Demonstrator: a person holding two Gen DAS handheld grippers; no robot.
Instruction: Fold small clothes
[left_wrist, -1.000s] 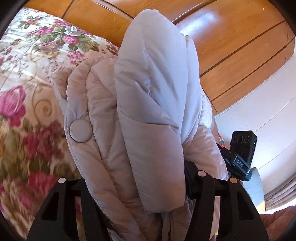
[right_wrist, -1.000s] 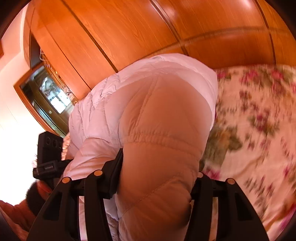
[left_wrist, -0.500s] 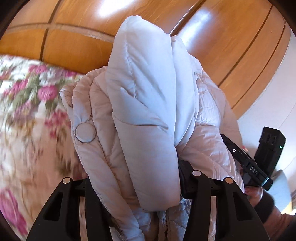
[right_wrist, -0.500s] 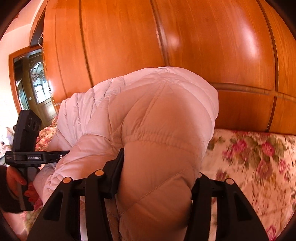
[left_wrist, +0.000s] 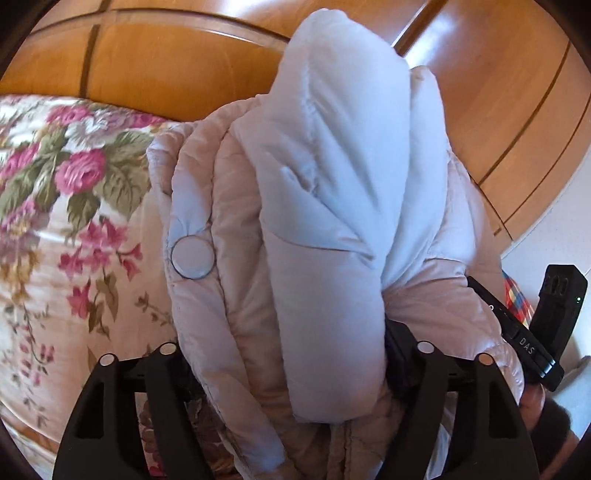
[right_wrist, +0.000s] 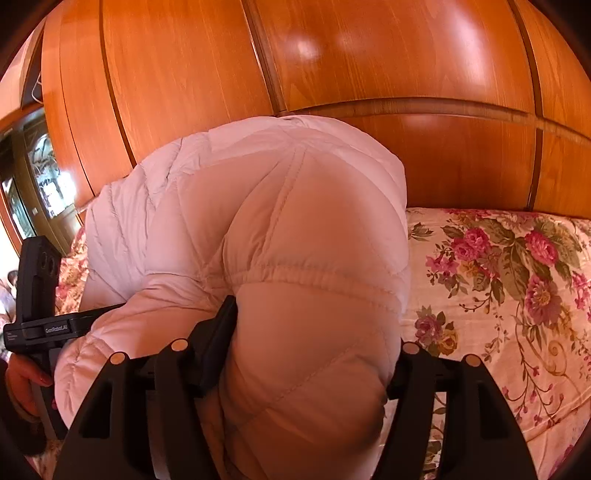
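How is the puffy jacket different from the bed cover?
The jacket is plain pale pink; the bed cover has pink flowers and green leaves. The jacket is bunched up and puffy; the bed cover lies spread flat. Both are soft pinkish cloth.

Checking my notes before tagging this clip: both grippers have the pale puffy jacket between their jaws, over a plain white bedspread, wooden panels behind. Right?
One thing is wrong: the bedspread is not plain white; it has a pink rose floral print, as both wrist views show. The rest holds: the puffy jacket sits between the jaws of the left gripper and right gripper, wooden panels behind.
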